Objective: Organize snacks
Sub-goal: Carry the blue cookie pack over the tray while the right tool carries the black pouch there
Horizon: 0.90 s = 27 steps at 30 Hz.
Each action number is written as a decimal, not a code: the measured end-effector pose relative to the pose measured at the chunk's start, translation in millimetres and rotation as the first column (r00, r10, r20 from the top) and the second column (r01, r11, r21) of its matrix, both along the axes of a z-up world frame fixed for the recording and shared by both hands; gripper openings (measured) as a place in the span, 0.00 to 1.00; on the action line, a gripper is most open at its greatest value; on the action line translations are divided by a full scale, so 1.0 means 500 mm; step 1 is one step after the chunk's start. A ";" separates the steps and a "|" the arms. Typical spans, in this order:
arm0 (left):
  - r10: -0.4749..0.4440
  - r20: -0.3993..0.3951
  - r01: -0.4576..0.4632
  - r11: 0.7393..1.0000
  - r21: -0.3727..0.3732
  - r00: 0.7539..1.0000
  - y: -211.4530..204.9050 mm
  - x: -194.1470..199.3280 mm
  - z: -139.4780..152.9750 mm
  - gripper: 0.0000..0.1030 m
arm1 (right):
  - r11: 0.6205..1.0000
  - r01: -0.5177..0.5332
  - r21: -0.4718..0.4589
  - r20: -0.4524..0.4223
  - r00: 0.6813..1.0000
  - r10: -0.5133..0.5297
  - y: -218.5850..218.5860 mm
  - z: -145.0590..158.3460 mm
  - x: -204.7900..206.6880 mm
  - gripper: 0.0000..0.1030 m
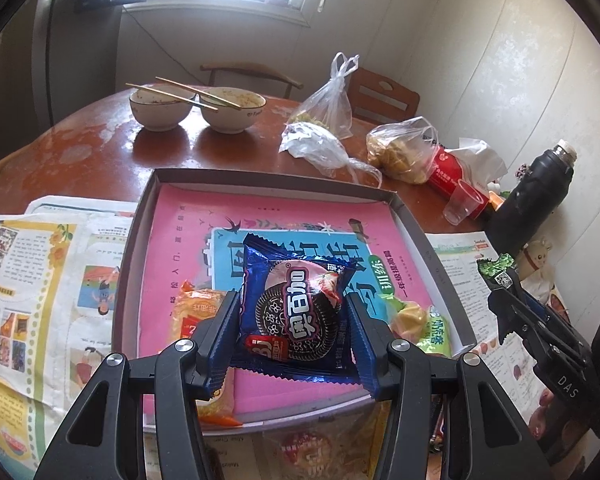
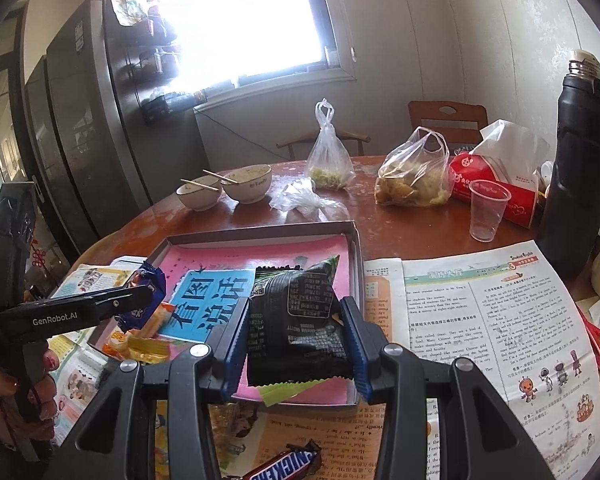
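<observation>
Risk of slippage: left gripper [image 1: 294,320] clamps the blue cookie packet [image 1: 296,308], right gripper [image 2: 296,336] clamps the black packet [image 2: 296,320], both above the tray [image 1: 420,240]. Glossy wrappers could slip; grippers, near each other, could collide.

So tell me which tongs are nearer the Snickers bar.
Right. The Snickers bar lies on the newspaper just below the right tongs, which hold a black snack packet. The left tongs, gripping a blue Oreo packet, sit farther off over the box's left side.
</observation>
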State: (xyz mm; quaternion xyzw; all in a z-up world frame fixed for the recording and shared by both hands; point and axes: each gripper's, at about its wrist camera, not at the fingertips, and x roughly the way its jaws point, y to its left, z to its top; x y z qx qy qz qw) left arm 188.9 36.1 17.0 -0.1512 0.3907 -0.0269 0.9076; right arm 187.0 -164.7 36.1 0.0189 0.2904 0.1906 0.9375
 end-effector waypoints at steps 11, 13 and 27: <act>-0.025 -0.029 0.024 1.000 -0.009 0.999 -0.008 0.023 -0.031 0.52 | 0.998 0.015 -0.068 -0.042 0.999 -0.018 0.019 -0.047 0.026 0.43; -0.030 -0.033 0.030 1.000 -0.010 0.999 -0.010 0.024 -0.034 0.52 | 0.997 0.010 -0.078 -0.053 0.998 -0.014 0.024 -0.056 0.029 0.43; -0.050 -0.041 0.050 0.999 -0.005 0.998 -0.019 0.028 -0.049 0.52 | 0.997 -0.064 -0.051 -0.112 0.992 0.058 0.057 -0.093 0.039 0.43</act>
